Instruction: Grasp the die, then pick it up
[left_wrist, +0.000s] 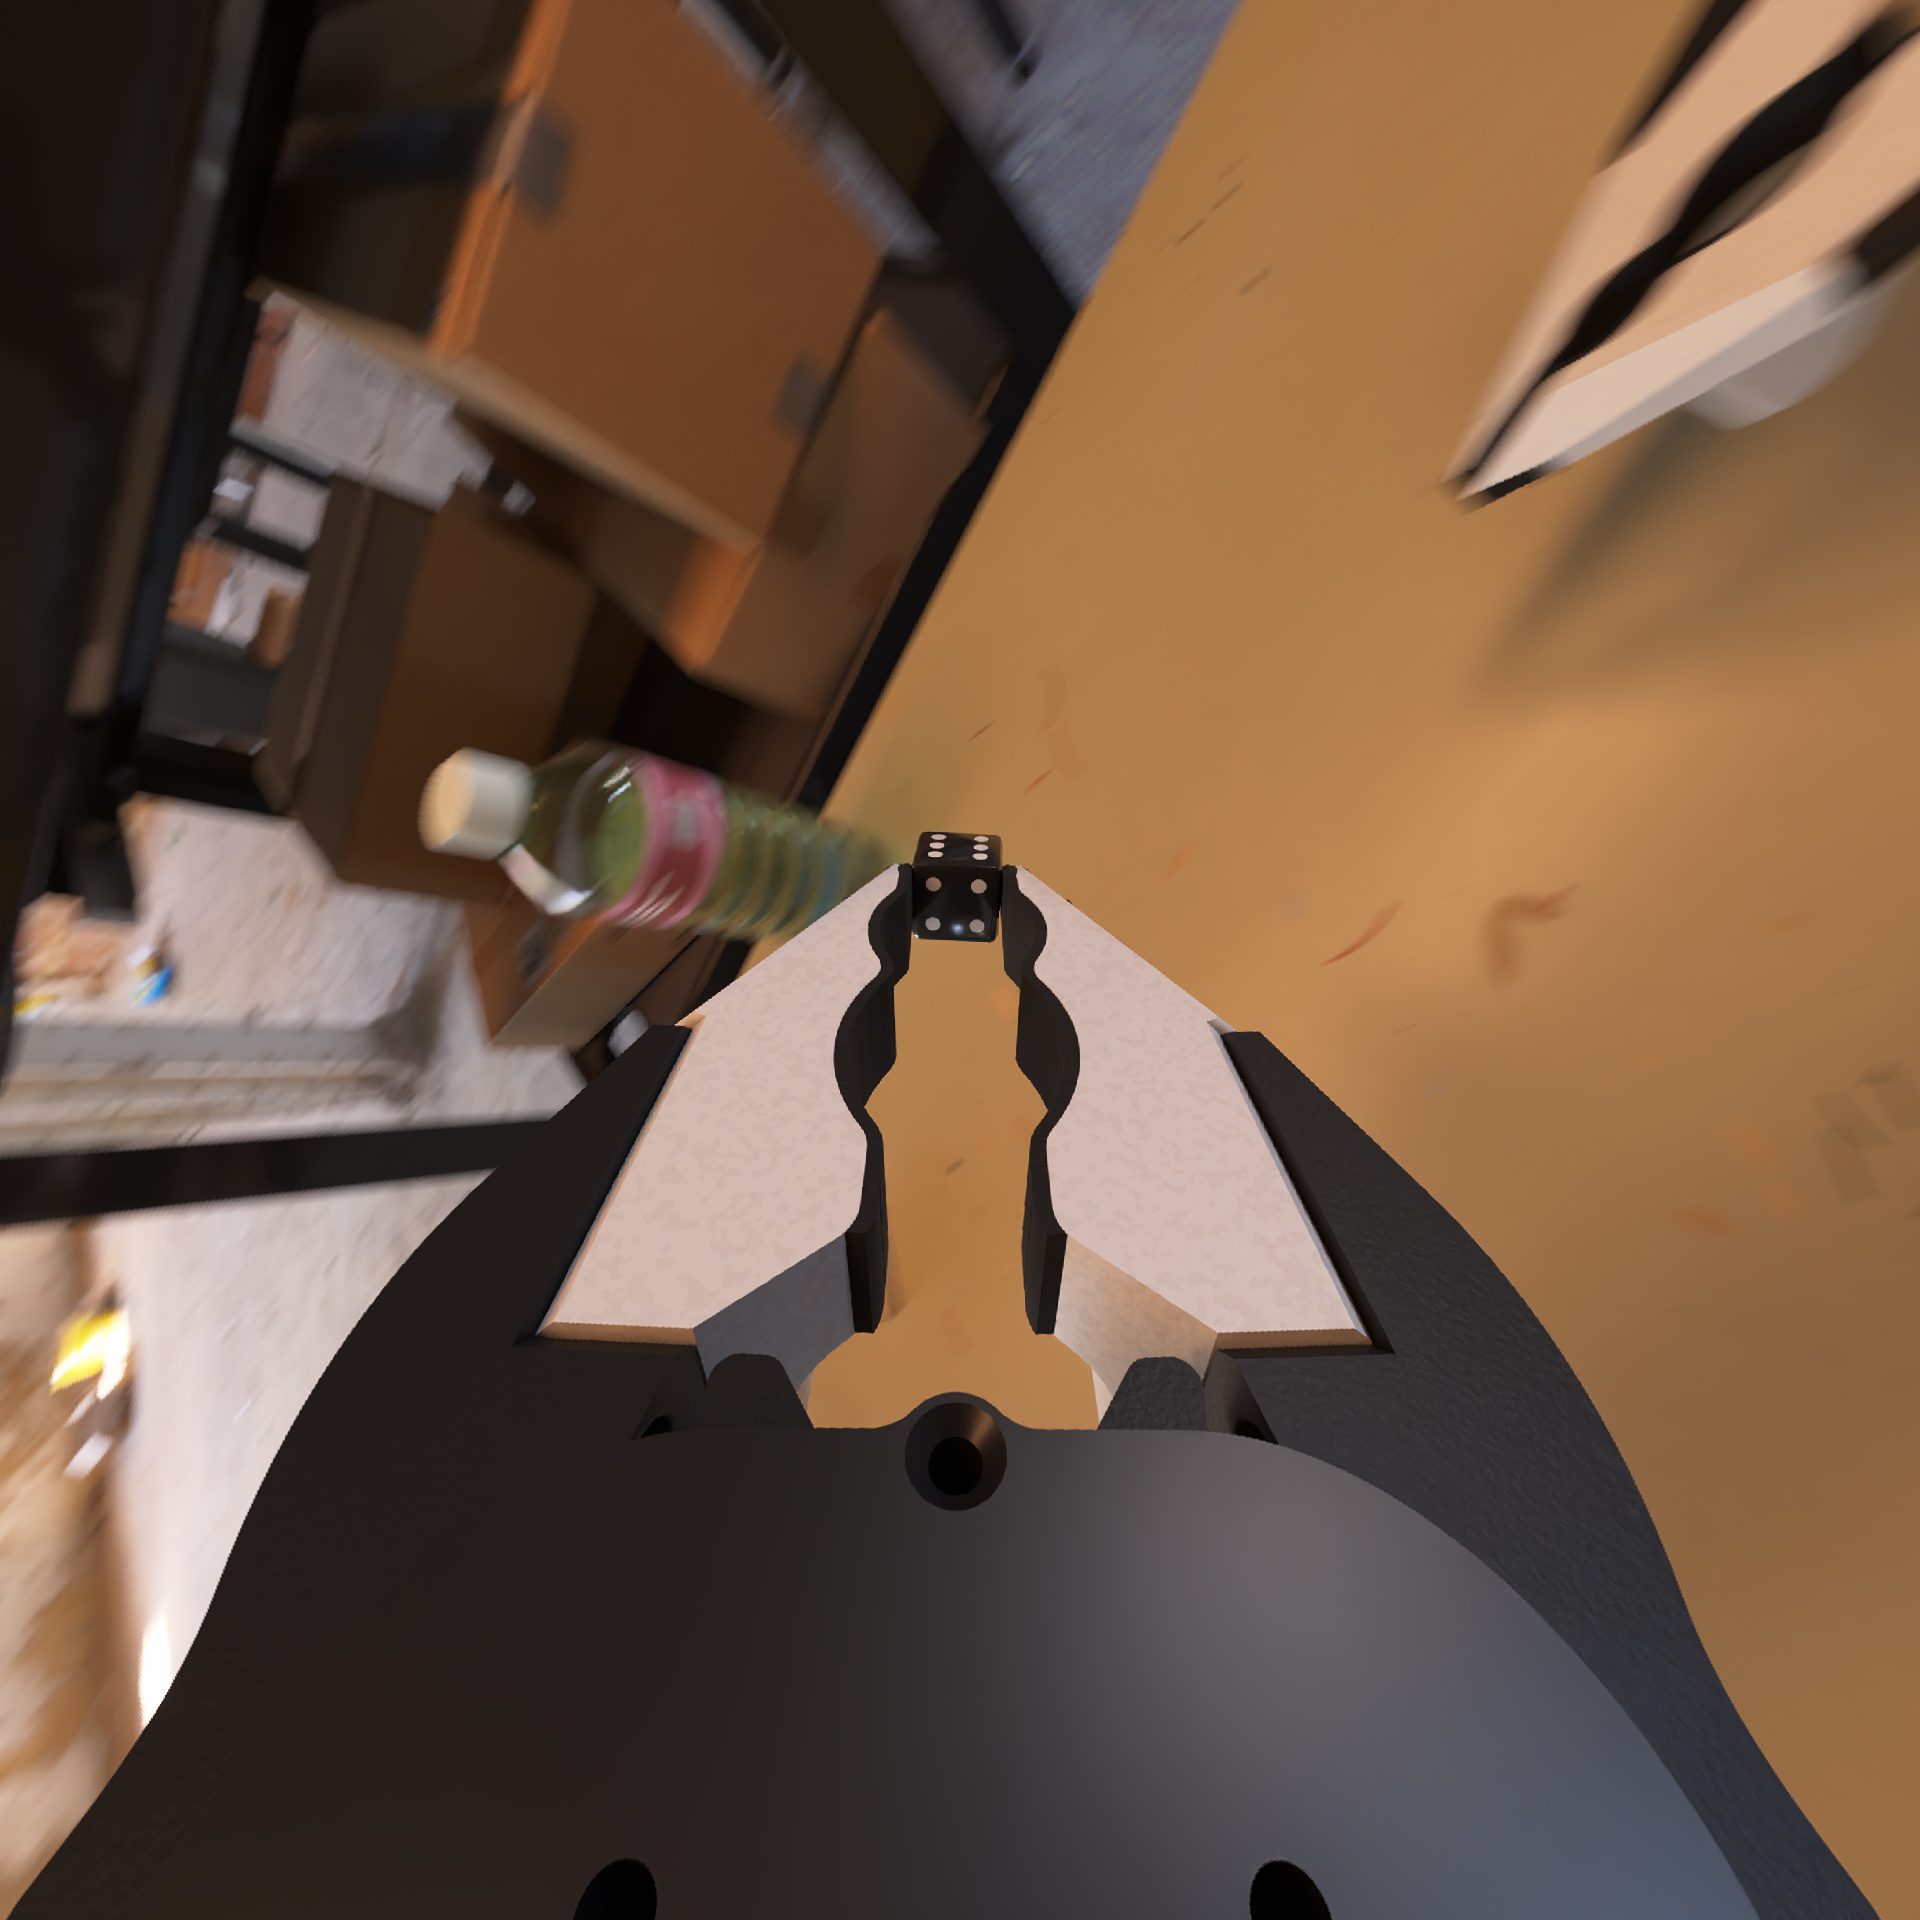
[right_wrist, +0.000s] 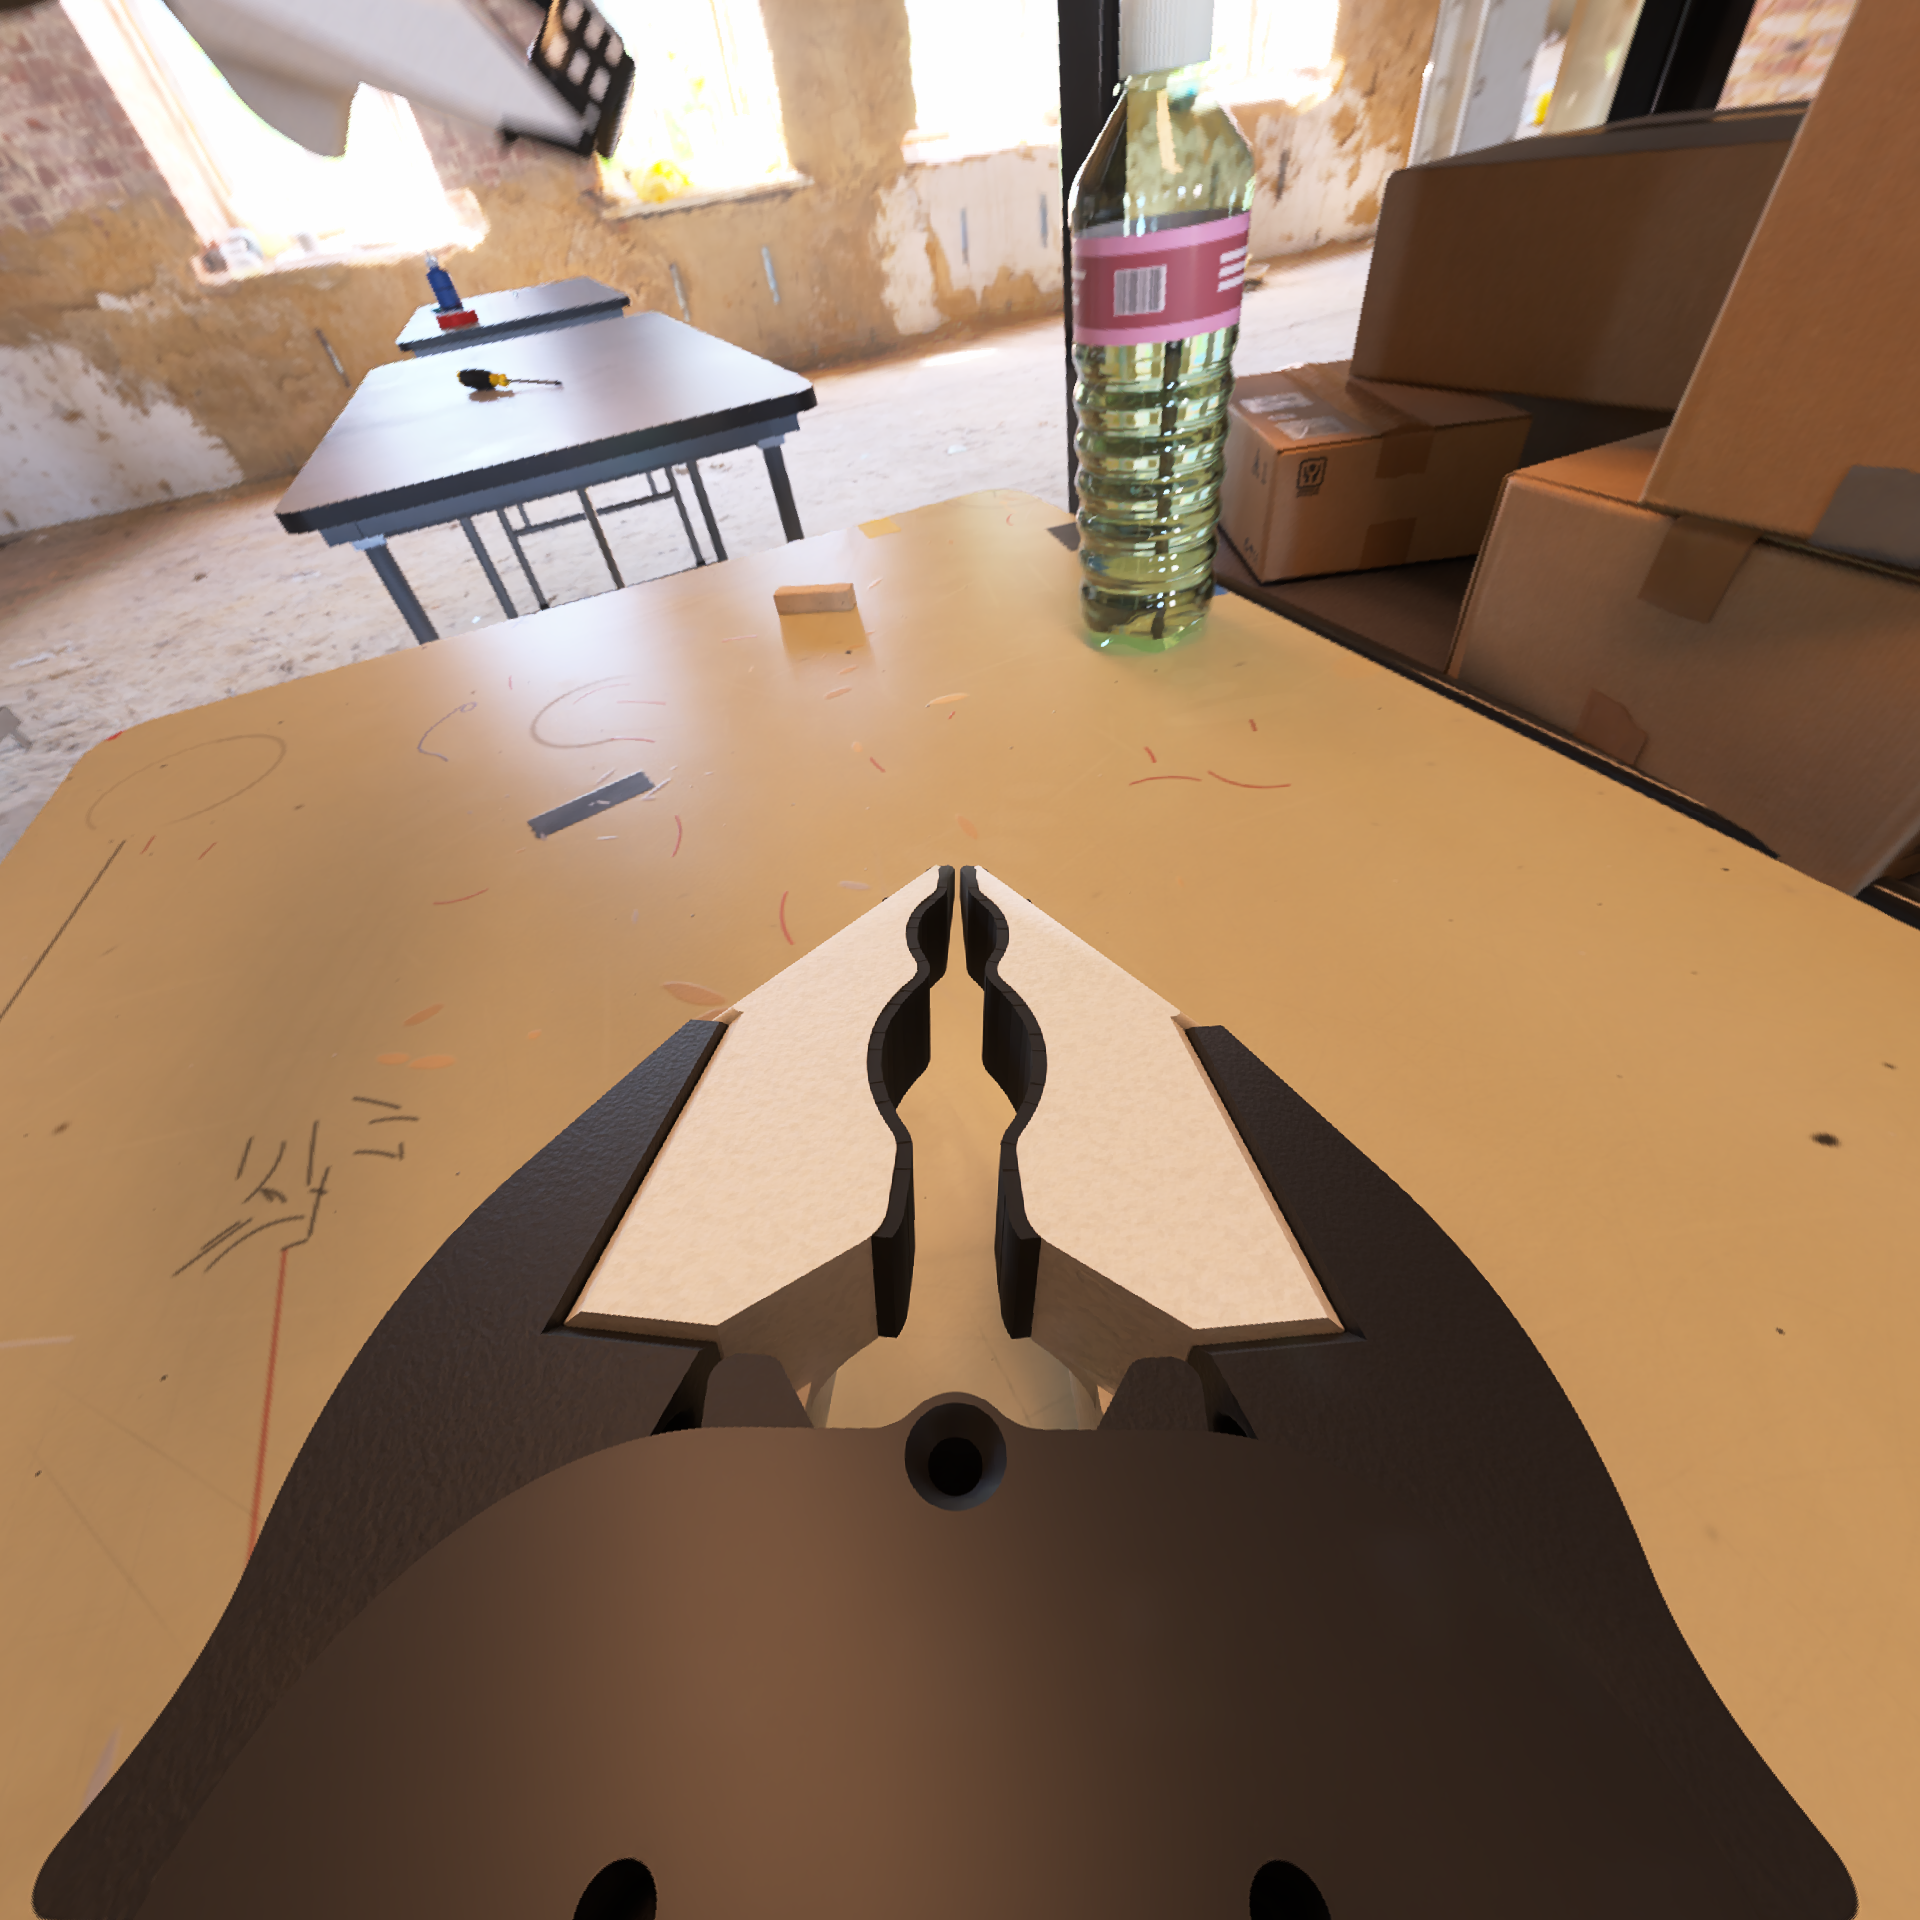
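The die (left_wrist: 956, 900) is black with white pips. My left gripper (left_wrist: 956, 883) is shut on it at the very fingertips and holds it above the tan table (left_wrist: 1351, 727). In the right wrist view the die (right_wrist: 584, 44) shows at the top left, high above the table, at the end of the left gripper's pale fingers (right_wrist: 436, 62). My right gripper (right_wrist: 956, 875) is shut and empty, low over the table (right_wrist: 1455, 1091). It also shows blurred at the top right of the left wrist view (left_wrist: 1704, 239).
A clear bottle of yellow-green liquid with a pink label (right_wrist: 1153, 364) stands at the table's far right edge; it also shows in the left wrist view (left_wrist: 623, 842). A small wooden block (right_wrist: 816, 600) lies near the far edge. Cardboard boxes (right_wrist: 1558, 416) stand beyond on the right. Dark tables (right_wrist: 551, 426) stand farther off.
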